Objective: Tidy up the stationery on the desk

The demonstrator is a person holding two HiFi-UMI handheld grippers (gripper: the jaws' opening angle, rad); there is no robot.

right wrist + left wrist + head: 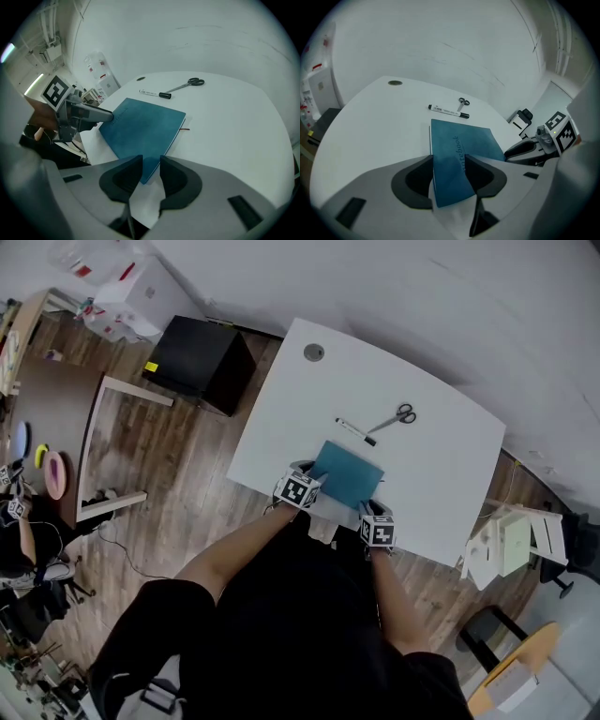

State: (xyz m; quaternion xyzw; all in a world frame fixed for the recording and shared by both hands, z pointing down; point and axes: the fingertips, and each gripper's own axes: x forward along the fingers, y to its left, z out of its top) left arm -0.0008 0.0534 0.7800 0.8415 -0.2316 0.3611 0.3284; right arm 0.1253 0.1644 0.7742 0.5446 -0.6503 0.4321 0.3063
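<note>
Jaws on my left gripper (pixel 449 174) stand wide, straddling one near corner of the teal notebook (pixel 349 474). The right gripper (pixel 151 172) shows a narrower gap over the other near corner, and neither looks clamped. The notebook lies flat by the near edge of the white desk (pixel 441 465), with the marker pen (pixel 354 431) and scissors (pixel 394 418) beyond it. My worry: closing on the cover alone would let it flop open, and an uneven pull could drag it off the edge.

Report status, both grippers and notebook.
Both open: left gripper, right gripper, each straddling a near corner of blue notebook. It lies at desk edge. Beyond: marker, scissors, untouched.
</note>
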